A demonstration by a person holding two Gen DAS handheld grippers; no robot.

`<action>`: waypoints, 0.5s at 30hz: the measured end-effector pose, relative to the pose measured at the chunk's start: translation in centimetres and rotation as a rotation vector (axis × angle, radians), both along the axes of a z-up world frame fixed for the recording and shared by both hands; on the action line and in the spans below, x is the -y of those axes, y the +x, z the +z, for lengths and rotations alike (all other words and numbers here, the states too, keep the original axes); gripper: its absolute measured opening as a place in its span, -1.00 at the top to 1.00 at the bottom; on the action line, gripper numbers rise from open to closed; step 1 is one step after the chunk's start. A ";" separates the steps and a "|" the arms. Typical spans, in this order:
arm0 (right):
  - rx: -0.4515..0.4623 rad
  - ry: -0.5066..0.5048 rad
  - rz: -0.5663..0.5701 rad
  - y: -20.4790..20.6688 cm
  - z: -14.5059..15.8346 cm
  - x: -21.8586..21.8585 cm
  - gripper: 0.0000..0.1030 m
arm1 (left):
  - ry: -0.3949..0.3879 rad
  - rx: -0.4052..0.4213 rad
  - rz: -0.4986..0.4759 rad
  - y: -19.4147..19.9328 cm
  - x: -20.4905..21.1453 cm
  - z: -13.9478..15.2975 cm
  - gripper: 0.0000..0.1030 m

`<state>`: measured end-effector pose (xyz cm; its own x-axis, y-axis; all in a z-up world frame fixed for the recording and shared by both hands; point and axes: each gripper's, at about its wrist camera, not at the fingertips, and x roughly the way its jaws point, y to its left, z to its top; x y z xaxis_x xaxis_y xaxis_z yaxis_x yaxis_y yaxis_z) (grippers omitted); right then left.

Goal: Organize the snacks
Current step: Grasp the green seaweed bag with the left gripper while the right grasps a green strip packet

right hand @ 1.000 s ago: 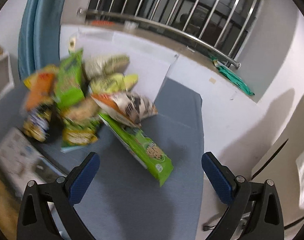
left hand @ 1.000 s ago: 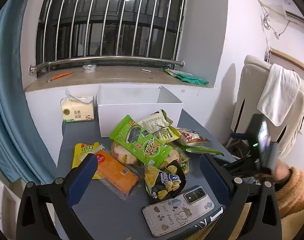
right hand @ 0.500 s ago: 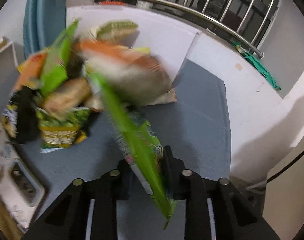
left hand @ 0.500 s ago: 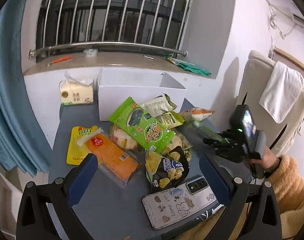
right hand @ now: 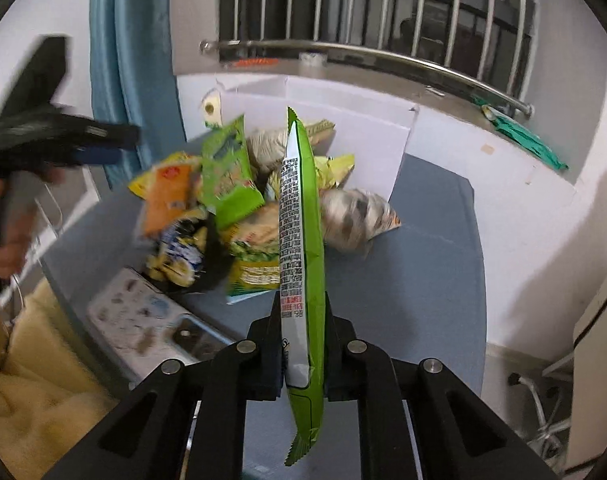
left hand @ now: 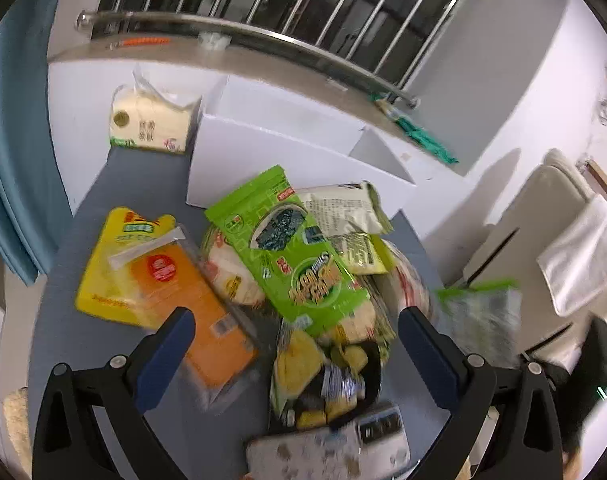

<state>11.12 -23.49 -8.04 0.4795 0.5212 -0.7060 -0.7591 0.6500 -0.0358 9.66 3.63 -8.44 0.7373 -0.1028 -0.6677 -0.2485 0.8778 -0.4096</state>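
Right gripper [right hand: 303,344]: clamped on a long green packet [right hand: 301,240], which stands on edge between the pads, one end below the fingers, the other lifted above the table [right hand: 423,280]. Its jaws have just been closing, with the packet between them.

Left gripper [left hand: 295,344]: jaws spread wide, nothing between the pads; it hangs over the near part of the snack heap.

Phone [left hand: 327,452]: patterned case, flat at the near table edge, touching the heap.

Black-and-yellow bag [left hand: 323,372]: just beyond the phone, blurred.

Orange pack [left hand: 183,292]: lies to the left, overlapping a yellow pouch [left hand: 103,272].

Green seaweed bag [left hand: 287,252]: on top of the heap, over pale round packets.

Beige sachet [left hand: 339,212]: behind the seaweed bag, against the box.

White box [left hand: 287,152]: open top, at the far side of the table, heap touching its front wall.

Tissue pack [left hand: 151,124]: left of the box, by the wall.

Window ledge [left hand: 263,60]: behind the box, with a steel rail and bars above it.

Curtain [left hand: 11,140]: blue, far left.
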 end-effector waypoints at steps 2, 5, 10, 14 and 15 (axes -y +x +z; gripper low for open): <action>-0.010 0.055 -0.017 -0.6 0.8 0.6 0.74 | -0.027 -0.042 0.032 2.1 -0.2 -1.0 -0.99; -0.003 0.126 -0.039 -1.3 1.9 1.5 0.74 | -0.087 -0.084 0.071 4.3 -0.5 -2.4 -0.99; -0.008 0.213 -0.078 -1.7 2.8 2.9 0.74 | -0.132 -0.126 0.157 7.2 -1.2 -4.1 -0.99; -0.021 0.242 -0.096 -1.4 2.9 3.4 0.74 | -0.143 -0.151 0.176 8.7 -1.5 -5.4 -0.93; -0.022 0.247 -0.098 -1.3 2.9 3.4 0.74 | -0.138 -0.151 0.171 8.9 -1.5 -5.5 -0.64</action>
